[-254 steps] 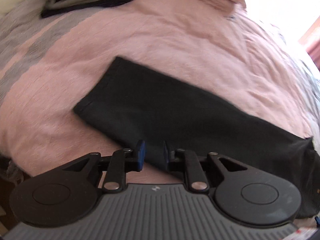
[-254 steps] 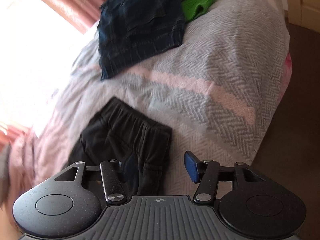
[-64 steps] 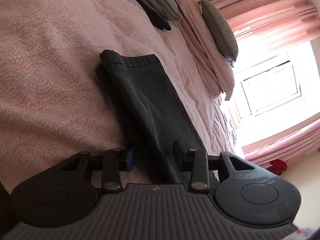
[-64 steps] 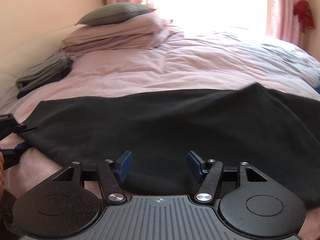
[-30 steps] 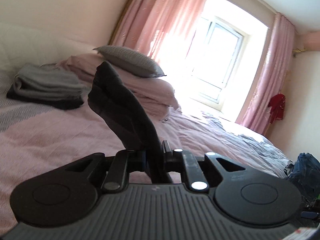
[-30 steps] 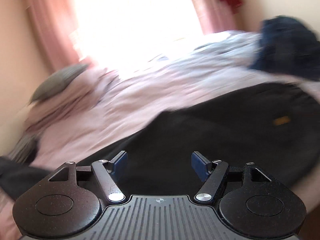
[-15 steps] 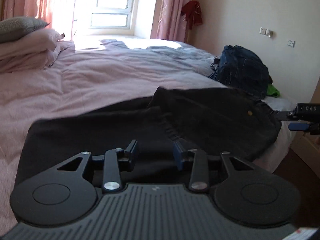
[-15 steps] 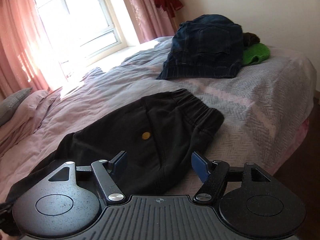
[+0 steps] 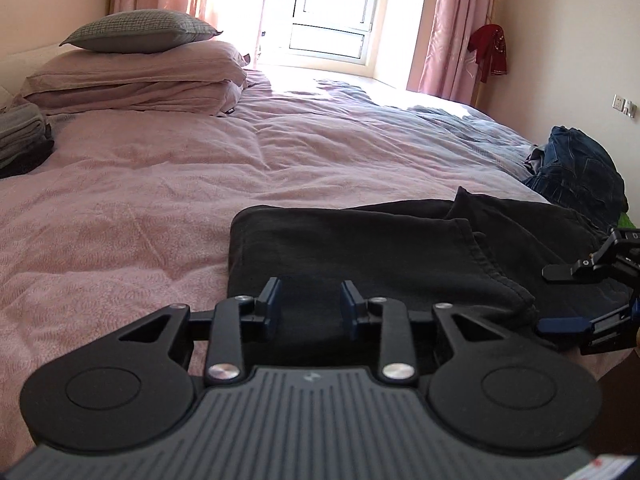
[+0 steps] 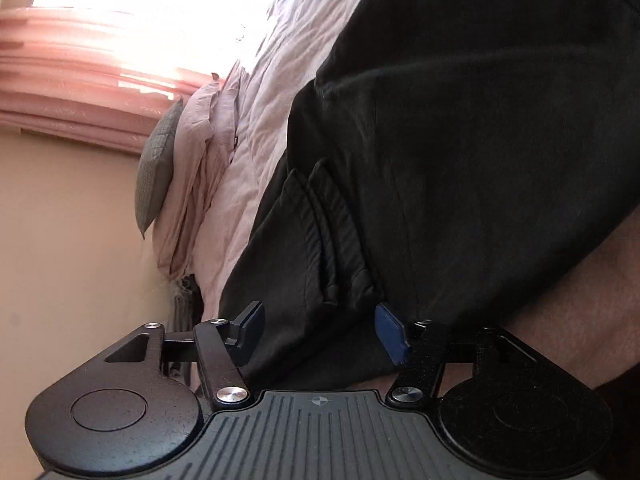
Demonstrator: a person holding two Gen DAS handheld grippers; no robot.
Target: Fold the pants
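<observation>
The black pants (image 9: pixel 360 248) lie folded over on the pink bedspread (image 9: pixel 160 184), their leg hems on top near the right end. My left gripper (image 9: pixel 308 308) is open just above the near edge of the fold, with nothing between its fingers. In the left wrist view my right gripper (image 9: pixel 560 298) is at the far right, open, with one finger above and one below the pants' right end. The right wrist view is rolled sideways. The pants (image 10: pixel 480 140) fill it, and stacked hem layers sit between the spread fingers of the right gripper (image 10: pixel 320 324).
Pillows (image 9: pixel 140 40) are stacked at the head of the bed, with folded grey clothes (image 9: pixel 20 140) at the far left. Blue jeans (image 9: pixel 580 176) are heaped at the bed's right edge behind the pants. Curtains and a bright window (image 9: pixel 332 12) stand beyond.
My left gripper carried the leg ends over onto the pants, let go and now stands open. My right gripper rolled sideways and closed in on the pants' right end.
</observation>
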